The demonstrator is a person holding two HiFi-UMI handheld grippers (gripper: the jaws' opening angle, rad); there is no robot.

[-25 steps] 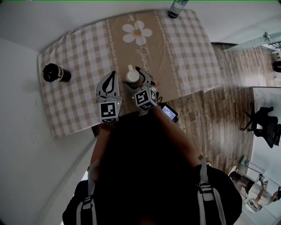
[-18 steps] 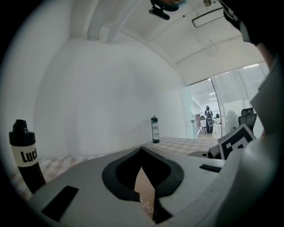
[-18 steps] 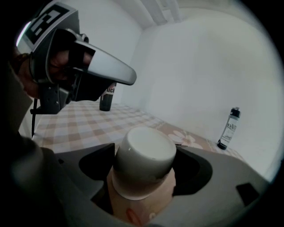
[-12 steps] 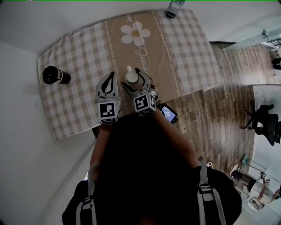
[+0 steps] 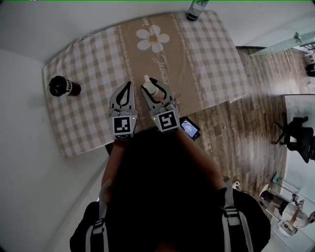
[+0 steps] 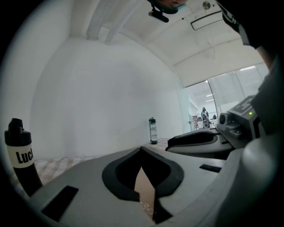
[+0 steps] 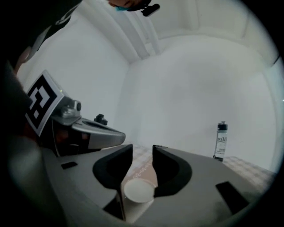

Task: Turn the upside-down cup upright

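A white paper cup (image 5: 147,79) sits between the jaws of my right gripper (image 5: 150,85), lifted off the checked tablecloth (image 5: 93,64). In the right gripper view the cup's flat white base (image 7: 139,190) shows deep between the dark pads, and the right gripper (image 7: 142,149) has just been closing on it. The cup's mouth is hidden. My left gripper (image 5: 128,85) hovers just left of it, shut with nothing held; in its own view the left gripper (image 6: 141,150) has its tips touching.
A black bottle (image 5: 63,86) stands at the table's left side, also seen as the black bottle (image 6: 20,155). A clear bottle (image 5: 197,9) stands at the far edge. A small lit device (image 5: 189,128) lies at the near edge. Wooden floor (image 5: 256,98) lies to the right.
The right gripper's jaws have narrowed onto the cup and it has risen toward the camera with the cup in it. The left gripper has stayed where it was.
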